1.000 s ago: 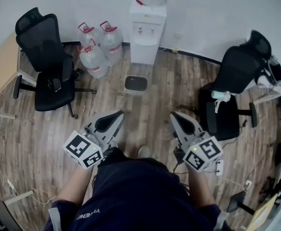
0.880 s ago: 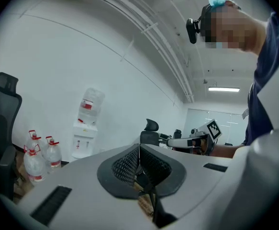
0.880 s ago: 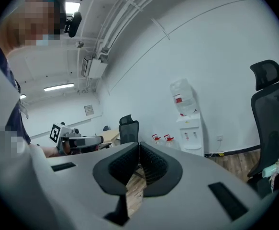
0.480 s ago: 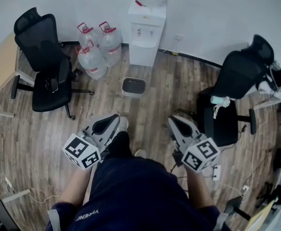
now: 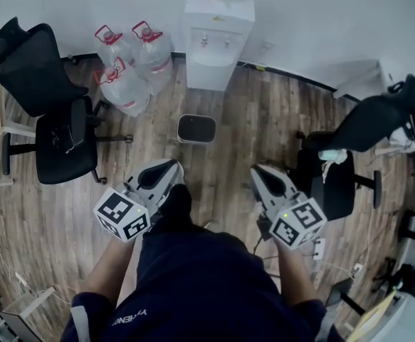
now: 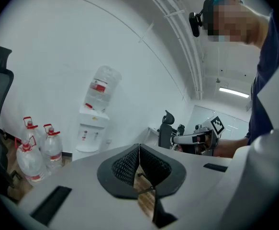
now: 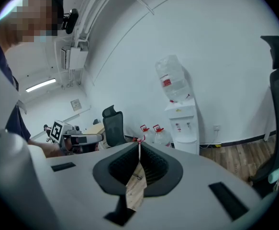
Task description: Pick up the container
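While person (image 5: 193, 276) stood on wood floor (image 5: 253, 123), left gripper (image 5: 173, 165) and right gripper (image 5: 256, 169) were held out front, jaws of each pressed together, nothing between. Ahead on floor, apart from both, sat dark container (image 5: 196, 128). Beyond it, water dispenser (image 5: 218, 38) against wall (image 5: 321, 20), water bottles (image 5: 125, 66) beside.

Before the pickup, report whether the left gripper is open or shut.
Shut. The left gripper has its jaws pressed together, nothing between them.

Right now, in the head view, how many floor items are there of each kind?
Water jugs: 3
Black office chairs: 2
Water dispenser: 1
Container: 1
Total: 7
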Demonstrator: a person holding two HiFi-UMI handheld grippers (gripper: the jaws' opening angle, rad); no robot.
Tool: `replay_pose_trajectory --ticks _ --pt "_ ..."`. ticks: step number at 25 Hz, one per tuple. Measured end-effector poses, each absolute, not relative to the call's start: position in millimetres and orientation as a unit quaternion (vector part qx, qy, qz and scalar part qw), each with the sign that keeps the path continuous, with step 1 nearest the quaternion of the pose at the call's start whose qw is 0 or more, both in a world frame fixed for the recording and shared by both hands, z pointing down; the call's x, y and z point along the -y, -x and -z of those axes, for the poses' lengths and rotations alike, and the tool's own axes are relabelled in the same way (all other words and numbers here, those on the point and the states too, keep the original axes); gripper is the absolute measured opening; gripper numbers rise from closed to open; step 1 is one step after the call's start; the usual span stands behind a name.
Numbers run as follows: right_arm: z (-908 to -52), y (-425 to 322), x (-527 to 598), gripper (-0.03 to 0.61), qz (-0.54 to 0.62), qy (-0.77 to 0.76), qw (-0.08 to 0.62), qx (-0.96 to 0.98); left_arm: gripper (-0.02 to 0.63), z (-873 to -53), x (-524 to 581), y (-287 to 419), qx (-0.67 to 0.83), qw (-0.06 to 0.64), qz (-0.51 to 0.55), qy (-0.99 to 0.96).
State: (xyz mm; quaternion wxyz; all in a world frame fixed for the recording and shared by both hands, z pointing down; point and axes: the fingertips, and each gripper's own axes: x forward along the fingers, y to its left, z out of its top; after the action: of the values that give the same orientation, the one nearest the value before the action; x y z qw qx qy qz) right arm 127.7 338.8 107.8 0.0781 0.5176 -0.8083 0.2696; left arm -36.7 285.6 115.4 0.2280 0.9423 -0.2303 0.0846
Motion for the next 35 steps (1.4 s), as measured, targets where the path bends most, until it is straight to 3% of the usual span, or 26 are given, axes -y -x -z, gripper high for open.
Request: replay_pose_trajectory --ticks 11,20,28,35 --pt "-172 -119 -170 0.012 -0.315 -0.545 0.138 0.764 0.026 -192 -99 78 0.222 0.265 -0.141 -0.928" --pt "-256 -134 -99 0.012 -0.35 -0.534 0.195 0.745 0.026 -288 -43 89 0.245 0.301 -0.207 -0.898" --pt "-415 -149 -69 0.012 -0.395 -0.492 0.263 0.73 0.026 -435 -28 66 0.269 0.321 -0.28 -0.864" --pt "-606 -165 -50 0.014 -0.427 -0.454 0.318 0.715 0.029 -628 -13 42 0.272 0.344 -0.355 -0.826"
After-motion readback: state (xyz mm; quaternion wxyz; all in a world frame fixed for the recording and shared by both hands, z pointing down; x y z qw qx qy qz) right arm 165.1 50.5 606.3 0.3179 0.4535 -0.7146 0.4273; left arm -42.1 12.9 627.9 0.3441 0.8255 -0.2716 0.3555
